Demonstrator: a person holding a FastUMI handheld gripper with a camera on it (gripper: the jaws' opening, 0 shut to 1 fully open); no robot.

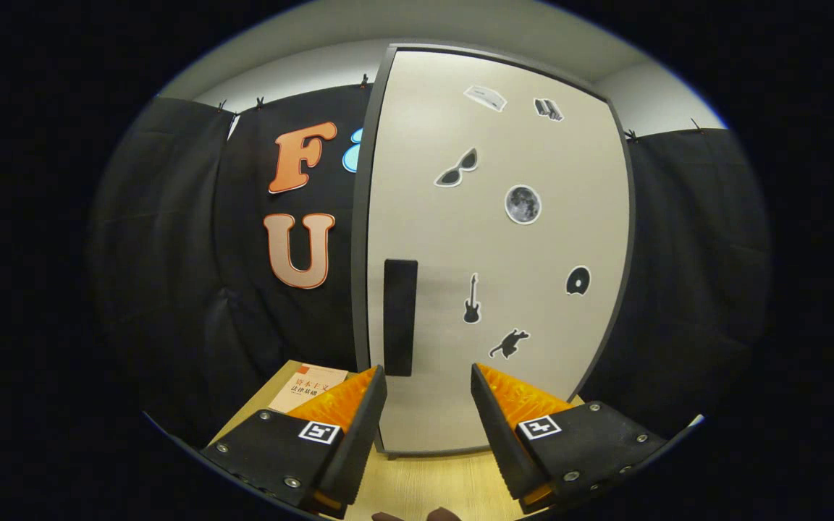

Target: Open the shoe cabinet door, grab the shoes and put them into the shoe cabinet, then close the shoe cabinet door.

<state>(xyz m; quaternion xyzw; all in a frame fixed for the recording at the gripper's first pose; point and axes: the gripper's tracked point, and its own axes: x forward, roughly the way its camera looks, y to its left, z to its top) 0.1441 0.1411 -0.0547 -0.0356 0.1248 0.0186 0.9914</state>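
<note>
A tall shoe cabinet stands on the wooden table straight ahead. Its pale door [496,253] is shut, framed by a dark rim and dotted with small stickers. A black vertical handle [399,317] sits near the door's left edge, just beyond my left fingertip. My gripper [428,380] is open, its two fingers spread apart with nothing between them, pointing at the lower part of the door a short way in front of it.
A book [308,387] lies on the wooden table [431,485] to the left of the cabinet, partly behind my left finger. Black cloth walls hang behind and on both sides of the cabinet.
</note>
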